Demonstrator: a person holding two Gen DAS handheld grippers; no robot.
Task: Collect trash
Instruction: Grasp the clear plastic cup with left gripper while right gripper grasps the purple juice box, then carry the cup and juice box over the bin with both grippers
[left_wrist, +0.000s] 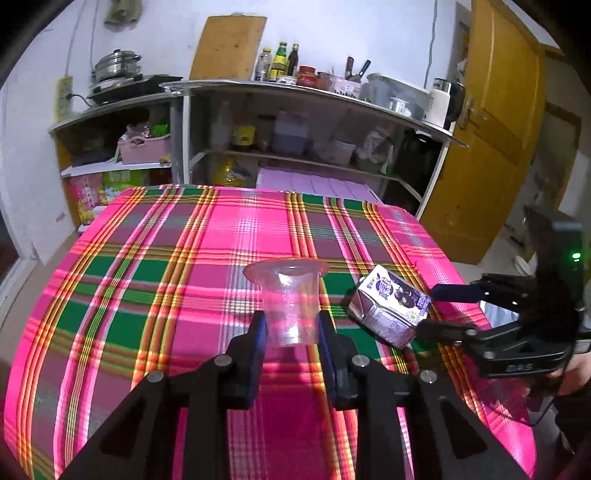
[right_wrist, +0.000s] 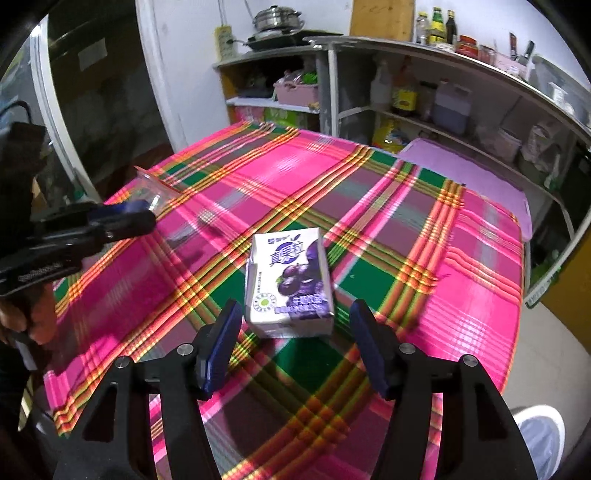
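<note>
Left wrist view puts the clear, thin-walled plastic cup at centre frame, upright on the pink, green and orange plaid tablecloth, with the left gripper straddling its lower half. Both blue pads look pressed to the cup's sides, so I judge the jaws to be closed on it, though with walls this transparent the contact cannot be made out for certain. At the right of that frame the right gripper reaches toward the purple-and-white blueberry drink carton.

From the right wrist view, that carton lies on its back at centre frame on the cloth, printed face up, its near end just ahead of the fingertips. The right gripper has its jaws spread wide, a clear gap on each side of the carton. The left gripper shows at the left edge with the cup beside its tip.

Both pieces of trash are still on the table, so this appears to be the pick-up step, one item per hand. Next the right tool likely needs to advance until the pads flank the carton's long sides, then close. Being flat-sided coated paperboard, the carton should take a firm squeeze; the cup is flimsy, tapered and smooth, so a hard pinch could buckle it or let it slide upward. The cloth is glossy and smooth, with nothing to catch.
</note>
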